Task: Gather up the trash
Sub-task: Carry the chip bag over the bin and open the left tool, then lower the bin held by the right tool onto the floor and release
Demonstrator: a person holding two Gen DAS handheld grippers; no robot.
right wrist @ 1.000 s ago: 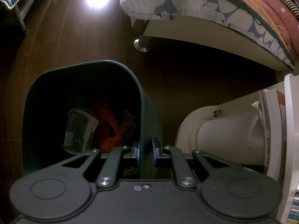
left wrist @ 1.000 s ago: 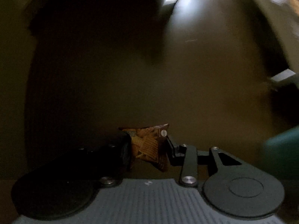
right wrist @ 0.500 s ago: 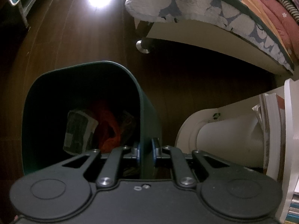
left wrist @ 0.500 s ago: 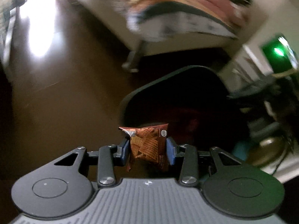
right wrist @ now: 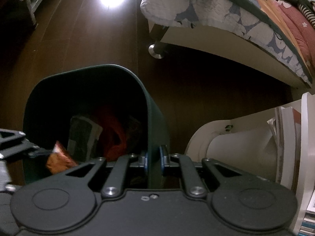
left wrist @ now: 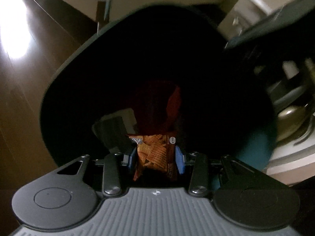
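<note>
Swung across from bare dark floor to over the mouth of the dark green bin (left wrist: 65, 63), the left tongs (left wrist: 155, 158), now pointing steeply down into it. Gripping a small orange snack packet (left wrist: 152, 153) between 2 blue pads (left wrist: 178, 162), pads pressing on both of its sides, packet hanging upright and crumpled at its lower end. Showing in the right wrist view too, at the bin's left rim: the left tongs (right wrist: 42, 152) with the snack packet (right wrist: 59, 159) poking in over the edge, not yet released.

Lying inside the bin already: a red wrapper (left wrist: 173, 104) and a pale printed wrapper (right wrist: 84, 135), both deep down against the floor of the bin; a 3rd dark piece to their right too dim to identify.

Clamping the bin's right wall (right wrist: 155, 137), the right tongs (right wrist: 153, 160), narrow, 2 blue pads squeezing the thin rim from inside and outside, unmoved from the earlier frame.

Standing on the dark wooden floor (right wrist: 78, 39), the bin, near the foot of a bed (right wrist: 226, 45) with a patterned quilt (right wrist: 216, 15) hanging over its edge. Showing at the right edge, a white shelf unit (right wrist: 226, 147) holding papers.
</note>
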